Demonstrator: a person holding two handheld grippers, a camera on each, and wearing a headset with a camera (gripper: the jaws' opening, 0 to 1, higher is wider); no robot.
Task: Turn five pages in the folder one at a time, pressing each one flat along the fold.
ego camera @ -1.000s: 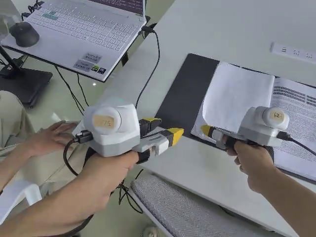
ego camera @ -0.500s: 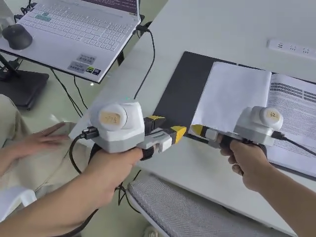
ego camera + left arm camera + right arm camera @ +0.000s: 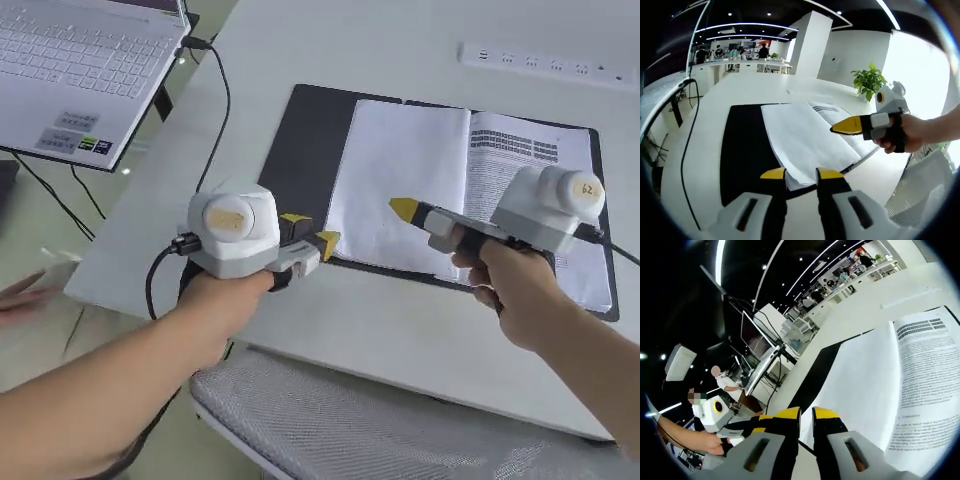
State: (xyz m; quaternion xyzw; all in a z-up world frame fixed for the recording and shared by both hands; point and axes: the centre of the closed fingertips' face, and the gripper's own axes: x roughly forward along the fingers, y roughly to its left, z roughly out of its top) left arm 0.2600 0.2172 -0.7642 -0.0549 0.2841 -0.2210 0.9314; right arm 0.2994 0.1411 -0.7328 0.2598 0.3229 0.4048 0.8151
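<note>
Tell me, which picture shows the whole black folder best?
The head view. It looks down on the open folder, so nearly all of its black cover and both pages show. The left gripper view sees it low and slanted, with the right gripper covering part. The right gripper view is close, cutting its edges off.

Brightly lit from above, sharp, with soft shadows beside the folder (image 3: 310,150). Bent at edges in both gripper views; washed out white beyond folder's right.
</note>
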